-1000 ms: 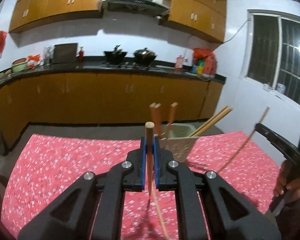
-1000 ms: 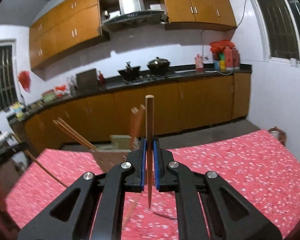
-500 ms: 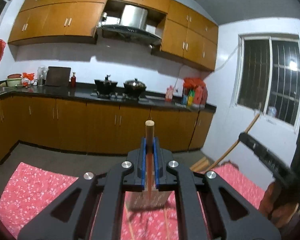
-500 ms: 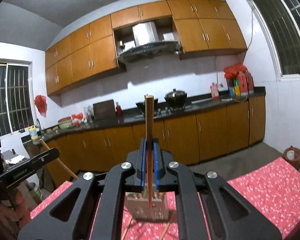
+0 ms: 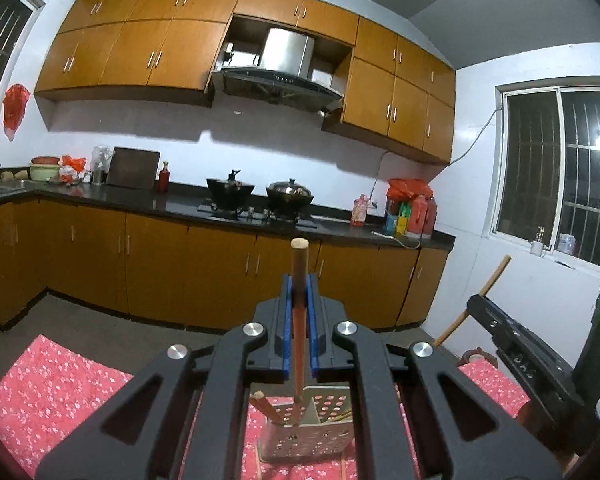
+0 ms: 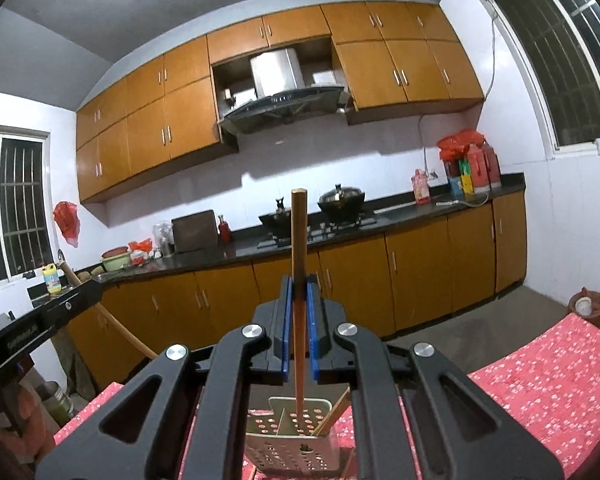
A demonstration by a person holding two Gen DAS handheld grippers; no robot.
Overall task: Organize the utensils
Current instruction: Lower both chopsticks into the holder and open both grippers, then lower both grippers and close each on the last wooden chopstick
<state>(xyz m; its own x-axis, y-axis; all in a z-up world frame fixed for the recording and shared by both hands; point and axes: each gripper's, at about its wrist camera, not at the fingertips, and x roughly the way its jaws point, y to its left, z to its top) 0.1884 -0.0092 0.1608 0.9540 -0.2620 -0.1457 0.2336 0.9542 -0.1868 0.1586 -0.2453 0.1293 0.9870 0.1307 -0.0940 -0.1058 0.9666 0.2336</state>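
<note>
My left gripper (image 5: 299,292) is shut on a wooden chopstick (image 5: 299,320) held upright, its lower tip over a perforated grey utensil holder (image 5: 304,436) on the red table. Other chopsticks (image 5: 264,404) stand in the holder. My right gripper (image 6: 299,292) is shut on a second chopstick (image 6: 299,312), also upright, its tip over the same holder (image 6: 292,440). The right gripper also shows at the right of the left wrist view (image 5: 520,352), and the left gripper at the left of the right wrist view (image 6: 40,324).
The table has a red flowered cloth (image 5: 52,384), also in the right wrist view (image 6: 548,376). Behind it are wooden kitchen cabinets (image 5: 180,264) with a black counter, two pots (image 5: 260,194) on a stove, and a range hood. White walls and barred windows flank the room.
Both grippers rose and moved in over the holder, each still gripping its chopstick. The holder went from ahead of the grippers to below the fingers. More of the kitchen shows above.
</note>
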